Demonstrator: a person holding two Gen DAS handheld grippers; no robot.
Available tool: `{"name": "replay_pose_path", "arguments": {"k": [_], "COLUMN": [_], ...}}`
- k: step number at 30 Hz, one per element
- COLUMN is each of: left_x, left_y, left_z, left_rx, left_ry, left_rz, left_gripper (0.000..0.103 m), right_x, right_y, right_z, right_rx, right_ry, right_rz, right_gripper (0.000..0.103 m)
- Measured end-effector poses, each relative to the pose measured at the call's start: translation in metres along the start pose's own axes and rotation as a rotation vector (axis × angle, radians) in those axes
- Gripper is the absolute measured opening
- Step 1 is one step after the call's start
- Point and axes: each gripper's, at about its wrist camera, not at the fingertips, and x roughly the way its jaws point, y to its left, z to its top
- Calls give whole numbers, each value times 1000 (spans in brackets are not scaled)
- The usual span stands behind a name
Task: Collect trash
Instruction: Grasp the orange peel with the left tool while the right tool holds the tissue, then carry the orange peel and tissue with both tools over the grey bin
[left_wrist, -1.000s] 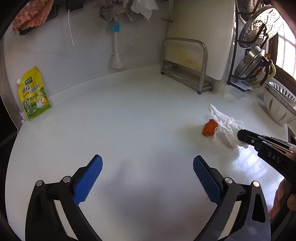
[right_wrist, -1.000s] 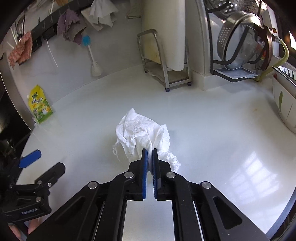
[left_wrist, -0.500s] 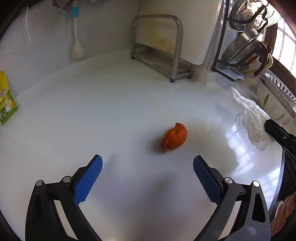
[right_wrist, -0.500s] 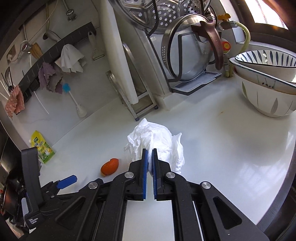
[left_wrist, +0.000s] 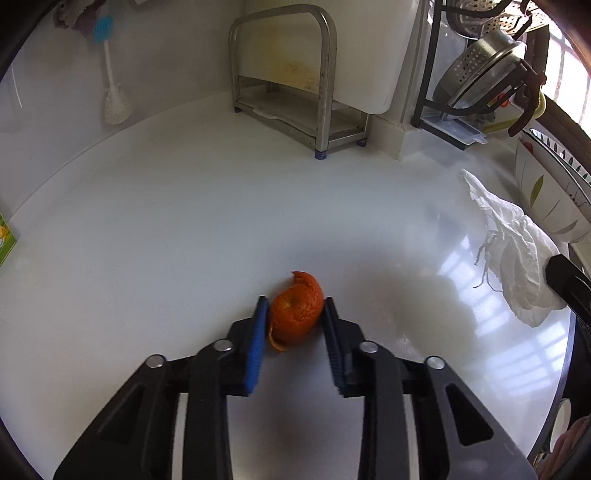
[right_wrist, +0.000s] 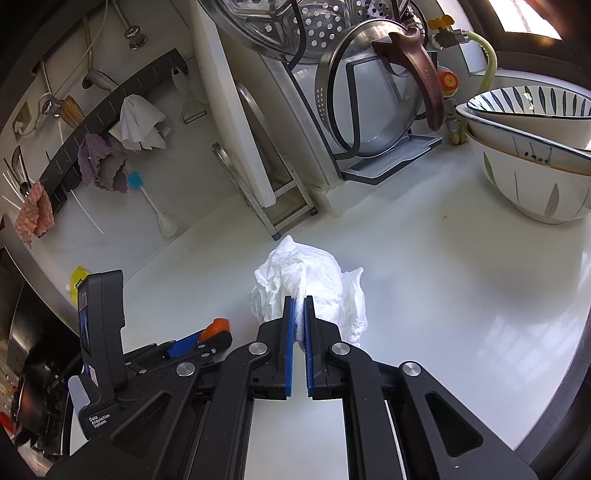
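An orange peel (left_wrist: 295, 317) lies on the white counter (left_wrist: 184, 240), between the blue pads of my left gripper (left_wrist: 294, 301). The jaws are closing and both pads touch the peel's sides. My right gripper (right_wrist: 299, 300) is shut on a crumpled white tissue (right_wrist: 317, 280), held just above the counter. In the left wrist view that tissue (left_wrist: 513, 254) hangs at the right edge from the right gripper's black tip (left_wrist: 565, 275). In the right wrist view the left gripper (right_wrist: 218, 334) and a bit of the peel (right_wrist: 218, 325) show at lower left.
A white cutting board in a steel rack (left_wrist: 317, 74) stands at the back. A lid rack with strainers (left_wrist: 480, 74) is to its right. Stacked patterned bowls (right_wrist: 535, 155) sit at the far right. A brush (left_wrist: 110, 92) hangs on the wall, with a yellow-green pouch (left_wrist: 5, 240) at the left edge.
My left gripper came forward over the peel and its jaws went from wide open to closed around it. The right gripper carried the tissue off to the right, uncovering the peel.
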Motion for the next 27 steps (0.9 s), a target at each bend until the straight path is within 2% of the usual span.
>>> {"name": "replay_pose_path", "arguments": {"k": [4, 9, 13, 16, 19, 27], "left_x": [-30, -91, -140, -164, -183, -215], "left_y": [13, 25, 38, 43, 48, 31], "left_z": [-26, -76, -120, -156, -188, -274], "left_rx": [-42, -31, -42, -38, -56, -5], "left_ry": [-36, -114, -137, -125, -91, -38], "left_rz": [-28, 46, 76, 110, 83, 39], "left_gripper": [21, 21, 21, 21, 21, 21], "right_x": [-5, -27, -68, -99, -132, -194], "right_y": [5, 24, 49, 57, 71, 103], "right_z": [-6, -30, -78, -117, -157, -253], "right_rx": [-16, -50, -110, -82, -103, -195], "right_ry": [-2, 4, 11, 42, 70, 182], "right_rz": [7, 39, 73, 108, 105, 58], "right_gripper": [5, 5, 5, 5, 5, 5]}}
